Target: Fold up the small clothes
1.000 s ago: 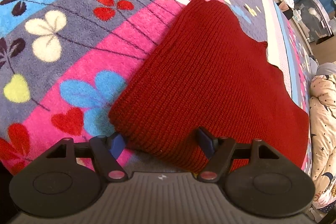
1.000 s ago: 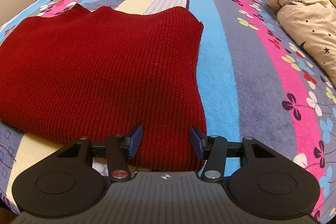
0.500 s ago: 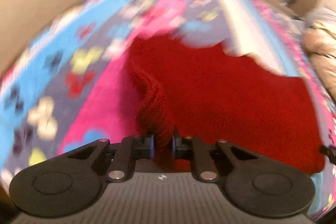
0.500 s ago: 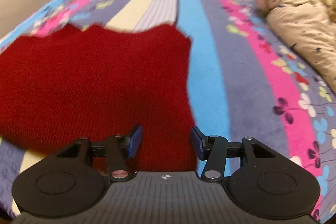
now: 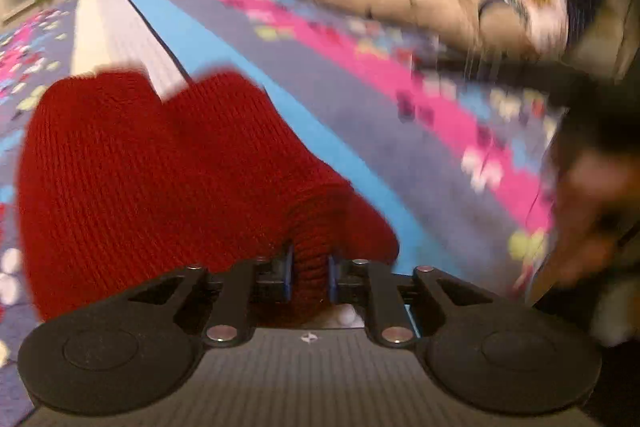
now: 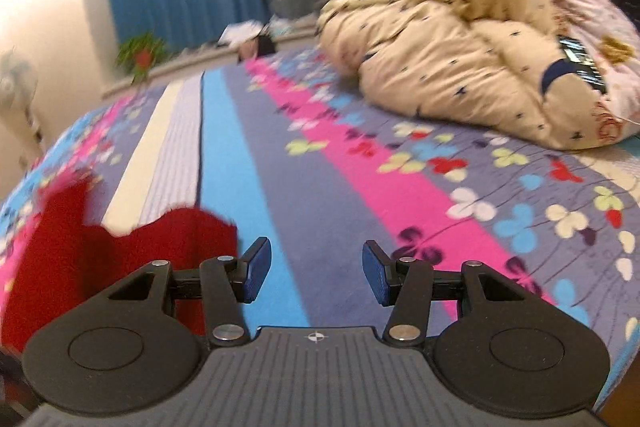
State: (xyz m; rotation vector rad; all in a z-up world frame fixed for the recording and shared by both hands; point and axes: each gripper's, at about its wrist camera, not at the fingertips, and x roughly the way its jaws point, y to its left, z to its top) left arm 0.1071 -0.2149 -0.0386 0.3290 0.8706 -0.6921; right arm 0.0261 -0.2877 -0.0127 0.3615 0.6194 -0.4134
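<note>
Mid-fold on the bed (image 6: 328, 211): red knit sweater (image 5: 160, 163) lying on the flowered blanket, one bunched edge pinched and lifted between the fingers (image 5: 286, 273) of the left gripper (image 5: 309, 273), which have just been easing slightly apart yet press on the knit. Right gripper (image 6: 316, 271) empty – fingers parted, hovering over the blue stripe just beside the sweater's edge. Best handling, judging from this: keep the pinch firm, no further slackening; carry the edge low and level across the body of the garment; lay it down square to the opposite side before letting go. Thick knit likely to sag and drag – worth a steadying press from the free gripper on the flat part.
</note>
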